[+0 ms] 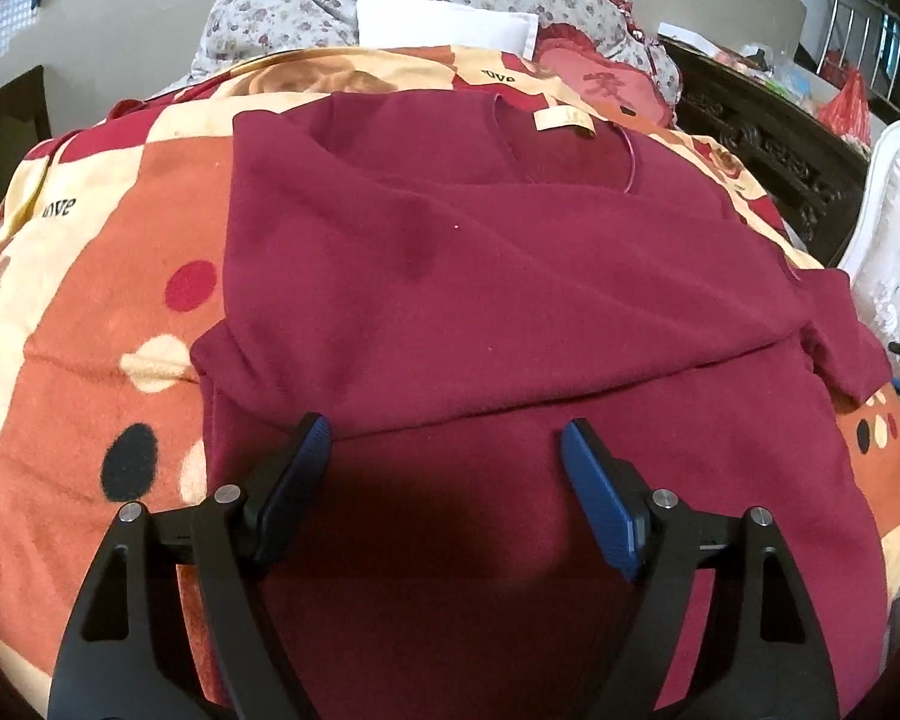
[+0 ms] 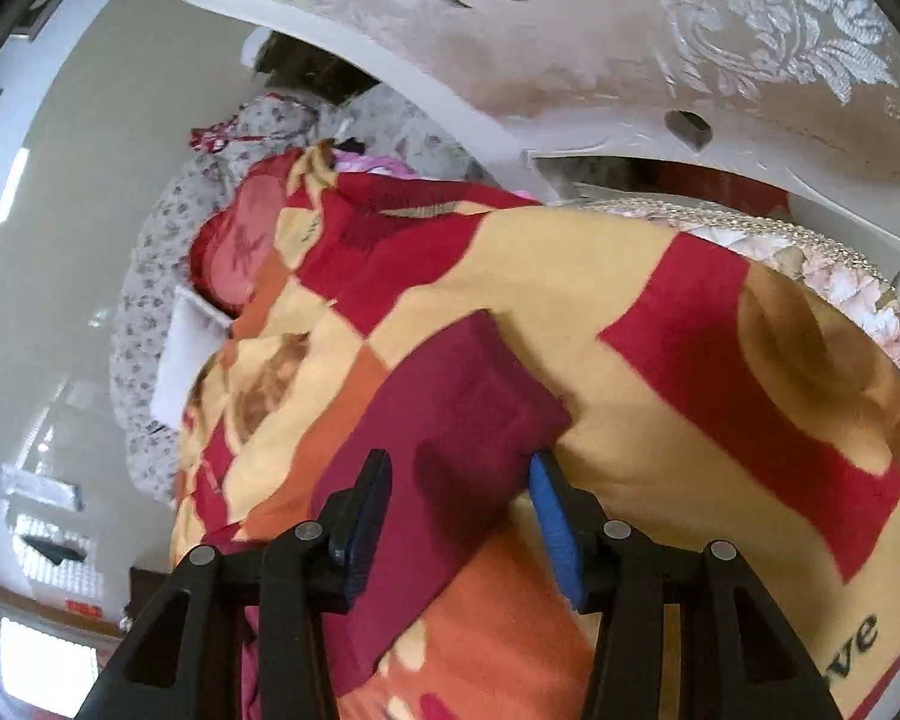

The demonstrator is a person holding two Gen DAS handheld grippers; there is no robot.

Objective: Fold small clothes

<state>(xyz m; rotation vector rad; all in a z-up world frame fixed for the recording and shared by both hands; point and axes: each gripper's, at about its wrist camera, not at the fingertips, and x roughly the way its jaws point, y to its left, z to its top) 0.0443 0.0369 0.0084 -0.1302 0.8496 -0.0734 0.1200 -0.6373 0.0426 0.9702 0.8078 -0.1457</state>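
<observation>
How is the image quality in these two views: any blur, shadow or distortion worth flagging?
Left wrist: sharp, strong fisheye bulge, the left gripper casts a dark shadow on the maroon shirt. Right wrist: tilted and motion-smeared, blanket edges soft, right gripper crisp.

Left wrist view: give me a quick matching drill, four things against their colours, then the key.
Things:
1. sweater
2. neck label
3. pillow
4. left gripper pads

Colours:
A. white
B. blue
C. maroon
D. cream

Pairs: 1-C, 2-D, 3-A, 4-B
</observation>
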